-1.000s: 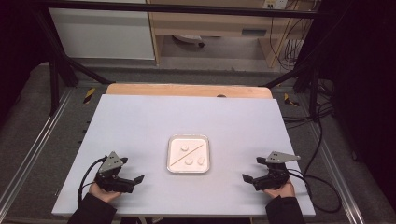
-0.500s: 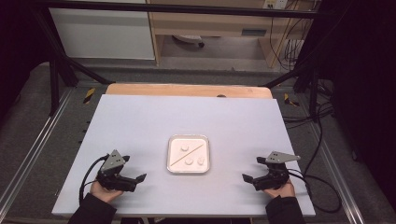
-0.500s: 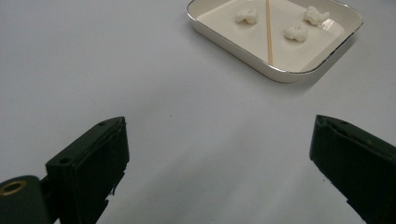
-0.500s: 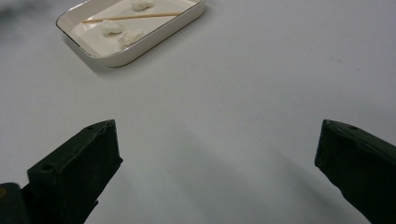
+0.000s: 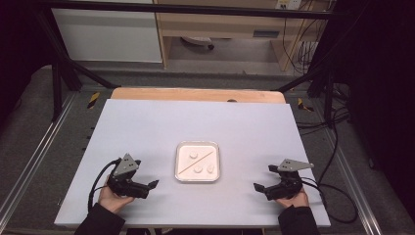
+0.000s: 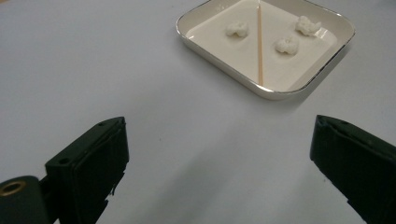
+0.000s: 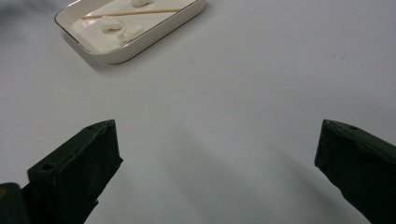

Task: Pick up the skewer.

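My bench point(image 5: 147, 127) carries a pale grey sheet; a strip of bare wood point(image 5: 195, 94) shows along its far edge. Black frame struts point(image 5: 58, 73) slant at the far left and far right corners. Beyond the far edge: white cabinet point(image 5: 107, 34), wooden shelf unit point(image 5: 220, 24). Black cables point(image 5: 337, 132) trail off the right edge.

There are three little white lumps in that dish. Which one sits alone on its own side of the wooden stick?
The lump toward the dish's far left corner. The stick runs diagonally across, and the other two lumps lie together on its near right side.
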Demonstrator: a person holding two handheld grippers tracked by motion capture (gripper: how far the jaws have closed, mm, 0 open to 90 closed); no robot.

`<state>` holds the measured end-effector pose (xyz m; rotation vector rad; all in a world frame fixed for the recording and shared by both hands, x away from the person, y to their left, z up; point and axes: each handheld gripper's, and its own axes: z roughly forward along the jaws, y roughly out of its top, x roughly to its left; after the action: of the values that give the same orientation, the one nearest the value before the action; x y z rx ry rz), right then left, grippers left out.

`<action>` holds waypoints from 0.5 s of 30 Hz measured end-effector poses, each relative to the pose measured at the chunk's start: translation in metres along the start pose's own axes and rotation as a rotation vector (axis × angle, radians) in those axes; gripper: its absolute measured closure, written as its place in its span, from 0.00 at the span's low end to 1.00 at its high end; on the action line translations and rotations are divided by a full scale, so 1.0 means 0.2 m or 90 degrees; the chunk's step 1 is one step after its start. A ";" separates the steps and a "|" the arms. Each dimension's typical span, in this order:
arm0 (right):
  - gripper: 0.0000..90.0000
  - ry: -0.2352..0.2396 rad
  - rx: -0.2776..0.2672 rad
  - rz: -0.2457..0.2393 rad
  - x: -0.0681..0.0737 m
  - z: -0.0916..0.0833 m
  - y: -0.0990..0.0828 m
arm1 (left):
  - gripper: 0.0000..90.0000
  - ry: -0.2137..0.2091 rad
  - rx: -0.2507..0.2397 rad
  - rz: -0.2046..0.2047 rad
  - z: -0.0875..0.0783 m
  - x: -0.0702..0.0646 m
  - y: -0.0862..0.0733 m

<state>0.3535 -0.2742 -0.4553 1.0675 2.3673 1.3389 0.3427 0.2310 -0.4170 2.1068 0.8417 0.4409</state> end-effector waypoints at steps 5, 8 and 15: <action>0.01 0.000 0.005 -0.002 0.00 0.00 0.00 | 0.05 -0.002 0.005 0.004 0.03 -0.02 0.06; 0.01 0.000 0.005 -0.003 0.00 0.00 0.00 | 0.05 -0.003 0.014 0.009 0.05 -0.03 0.08; 0.01 0.000 0.008 -0.003 0.00 0.01 0.00 | 0.05 -0.007 0.027 0.019 0.11 -0.06 0.14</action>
<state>0.3538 -0.2735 -0.4562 1.0643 2.3805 1.3236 0.3575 0.1974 -0.4090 2.1610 0.8206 0.4306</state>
